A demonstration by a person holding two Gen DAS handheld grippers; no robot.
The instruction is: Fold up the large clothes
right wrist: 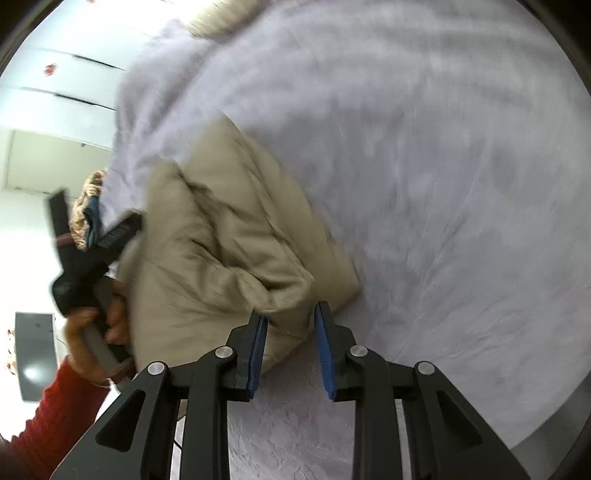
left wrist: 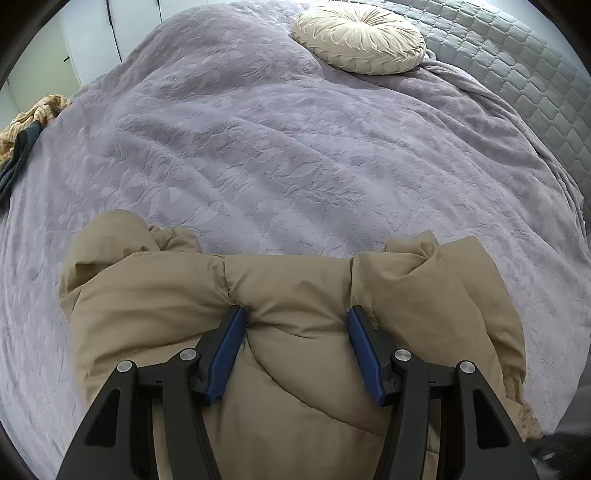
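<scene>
A tan padded jacket [left wrist: 288, 295] lies bunched on the lilac bedspread [left wrist: 258, 147] at the near edge. My left gripper [left wrist: 295, 317] is open, its blue pads pressed into the jacket on either side of a padded panel. In the right wrist view the jacket [right wrist: 221, 240] sits folded in a thick bundle. My right gripper [right wrist: 291, 314] is open, with the jacket's near corner between its fingers. The left gripper [right wrist: 96, 236] also shows there at the jacket's left side, held by a hand in a red sleeve. That view is motion-blurred.
A round cream cushion [left wrist: 360, 40] lies at the far side of the bed by a grey quilted headboard [left wrist: 517, 74]. A striped tan and dark garment pile [left wrist: 26, 133] sits at the bed's left edge. White wardrobe doors [left wrist: 110, 33] stand behind.
</scene>
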